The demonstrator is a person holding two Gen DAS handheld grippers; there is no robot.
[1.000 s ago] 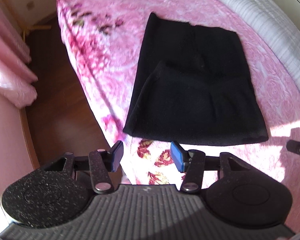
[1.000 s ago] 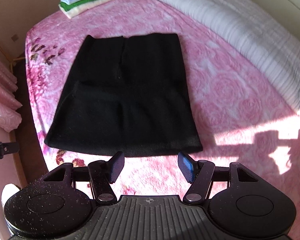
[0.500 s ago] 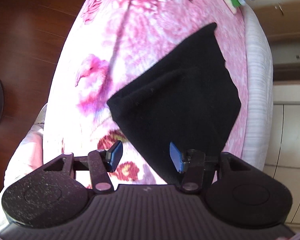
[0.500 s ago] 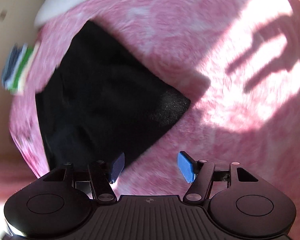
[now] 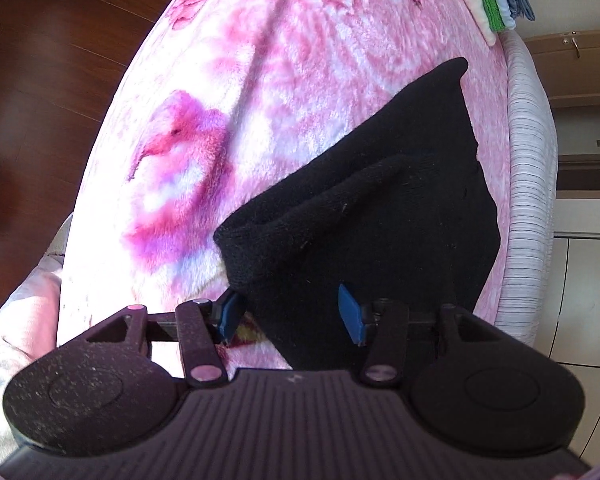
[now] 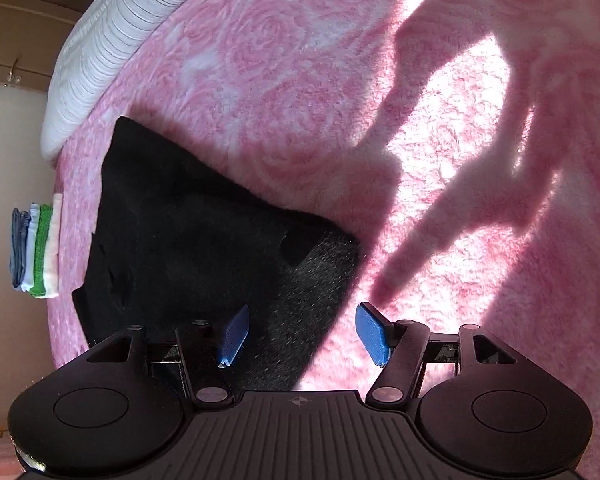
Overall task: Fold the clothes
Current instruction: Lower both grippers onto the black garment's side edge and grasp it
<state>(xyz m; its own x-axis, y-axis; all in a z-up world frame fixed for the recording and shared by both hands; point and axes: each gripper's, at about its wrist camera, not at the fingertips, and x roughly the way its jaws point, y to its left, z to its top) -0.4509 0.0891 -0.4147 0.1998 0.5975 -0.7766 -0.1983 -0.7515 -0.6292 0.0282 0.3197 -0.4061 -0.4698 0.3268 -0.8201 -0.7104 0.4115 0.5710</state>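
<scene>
Hard sunlight falls on the pink blanket (image 6: 440,208) in the right wrist view, bleaching the pile near 3 o'clock; sharp finger-shaped shadows (image 6: 452,216) cross it from 1 o'clock. The black garment (image 5: 380,232) reads nearly detailless. Left wrist view: blanket glare at 9 o'clock. Fisheye bending and dark vignetting at all edges.

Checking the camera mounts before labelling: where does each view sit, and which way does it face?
Left wrist: on the left gripper, looking down along its fingers at the near corner of the black garment on the pink blanket; only its own fingers show, closing in around that corner.
Right wrist: on the right gripper, looking down at the garment's other near corner; its own open fingers show, plus shadows on the blanket.
Shared: garment, blanket, folded stack, white striped bedding.
</scene>
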